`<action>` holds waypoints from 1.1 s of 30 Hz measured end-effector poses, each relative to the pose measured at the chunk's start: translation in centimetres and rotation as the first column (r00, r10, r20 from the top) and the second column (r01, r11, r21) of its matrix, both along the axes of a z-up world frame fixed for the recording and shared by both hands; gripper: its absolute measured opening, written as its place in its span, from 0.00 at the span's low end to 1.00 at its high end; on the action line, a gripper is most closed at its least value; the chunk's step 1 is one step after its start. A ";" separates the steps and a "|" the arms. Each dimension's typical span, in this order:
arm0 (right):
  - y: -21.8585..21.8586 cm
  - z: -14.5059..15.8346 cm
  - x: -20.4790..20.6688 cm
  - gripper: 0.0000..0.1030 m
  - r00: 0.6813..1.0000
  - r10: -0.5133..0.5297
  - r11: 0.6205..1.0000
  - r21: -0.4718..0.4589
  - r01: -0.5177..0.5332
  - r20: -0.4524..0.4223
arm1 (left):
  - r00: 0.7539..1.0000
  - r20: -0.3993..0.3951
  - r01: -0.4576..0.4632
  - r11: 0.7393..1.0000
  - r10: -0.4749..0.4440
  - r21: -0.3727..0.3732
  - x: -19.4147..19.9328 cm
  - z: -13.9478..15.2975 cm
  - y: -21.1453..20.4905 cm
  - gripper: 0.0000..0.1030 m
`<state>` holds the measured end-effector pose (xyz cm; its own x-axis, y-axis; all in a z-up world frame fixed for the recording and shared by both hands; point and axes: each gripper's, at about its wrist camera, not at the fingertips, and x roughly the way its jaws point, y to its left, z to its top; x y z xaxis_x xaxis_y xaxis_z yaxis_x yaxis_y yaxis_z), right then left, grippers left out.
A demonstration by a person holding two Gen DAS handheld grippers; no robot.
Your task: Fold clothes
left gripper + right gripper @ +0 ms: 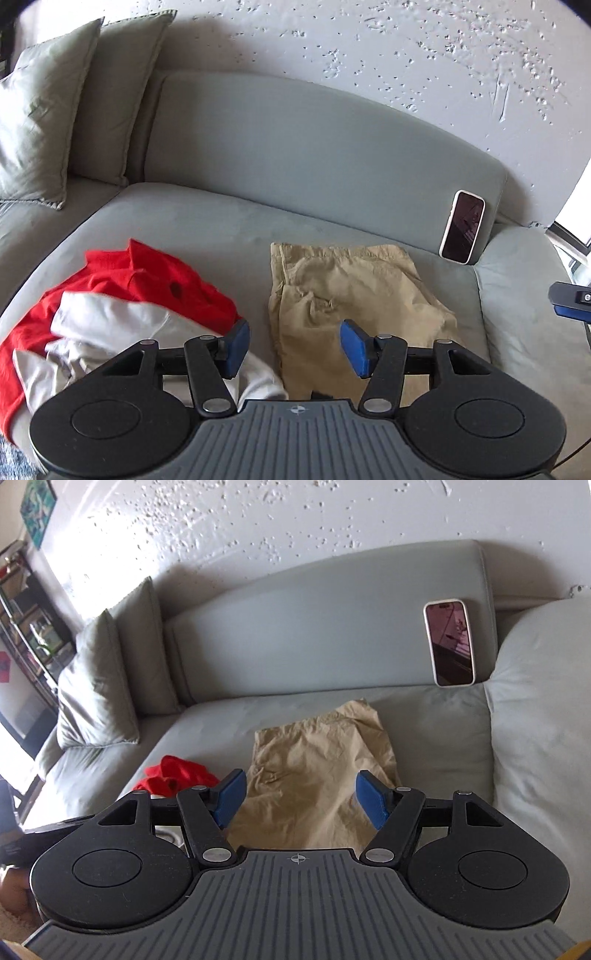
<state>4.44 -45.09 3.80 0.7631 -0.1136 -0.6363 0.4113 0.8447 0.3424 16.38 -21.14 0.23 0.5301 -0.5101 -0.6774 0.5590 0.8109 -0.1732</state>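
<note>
Grey sofa seat carried everything. Far left, two cushions leaned in the corner. Next over, a red garment lay bunched with a white garment crumpled on top of it — neither flat, neither folded. Just right of that heap, khaki trousers lay in a rough rectangle, doubled over by the look of it, wrinkled at the middle. A phone leaned on the backrest, near the trousers' far right corner but apart from them.

Left gripper hung over the gap between the heap and the trousers, fingers spread wide, nothing between them. Right gripper hung over the near half of the trousers, likewise spread and empty.

My read: the scene fit either trousers just laid down folded with the heap still waiting, or trousers part-folded and due another pass. Couldn't settle it from this. Whichever cloth gets worked, doing it well would mean pinching one layer at a true corner or hem, keeping both grips level so the edge stays straight, and smoothing creases before the crease line sets. Loose cloth slumps — short lifts.

Hard to see: the near edges of all three garments sat behind the gripper bodies. How many layers the trousers had, unclear. What kind of garments the red and white pieces were, I couldn't tell.
</note>
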 end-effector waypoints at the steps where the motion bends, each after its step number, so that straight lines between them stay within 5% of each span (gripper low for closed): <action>1: -0.7 -0.8 1.6 0.68 1.000 0.004 1.000 -0.011 -0.004 -0.011 | 1.000 0.013 0.017 1.000 -0.016 -0.012 1.6 0.2 -0.8 0.51; 5: -3.7 -4.0 7.9 0.61 0.998 0.018 0.998 -0.052 -0.021 -0.055 | 0.990 0.094 0.107 0.994 -0.106 -0.008 7.2 -1.5 -4.4 0.62; 12: -8.2 -10.3 17.8 0.54 0.989 0.041 0.989 -0.134 -0.060 -0.139 | 0.985 0.105 0.131 0.990 -0.137 0.056 12.4 -11.5 -7.9 0.54; 18: -10.1 -15.3 20.2 0.52 0.985 0.047 0.981 -0.180 -0.077 -0.164 | 0.977 0.129 0.160 0.984 -0.169 0.074 14.0 -14.2 -9.2 0.53; 20: -10.7 -16.0 20.4 0.44 0.986 0.044 0.983 -0.171 -0.071 -0.158 | 0.979 0.093 0.177 0.984 -0.179 0.034 14.8 -14.6 -9.4 0.45; 24: -11.4 -16.4 20.4 0.41 0.990 0.046 0.983 -0.168 -0.069 -0.136 | 0.983 0.056 0.178 0.984 -0.177 -0.016 15.9 -15.1 -9.9 0.39; 33: -12.3 -16.7 21.0 0.37 0.990 0.066 0.976 -0.198 -0.091 -0.127 | 0.987 0.008 0.160 0.985 -0.160 0.064 16.8 -16.4 -11.4 0.39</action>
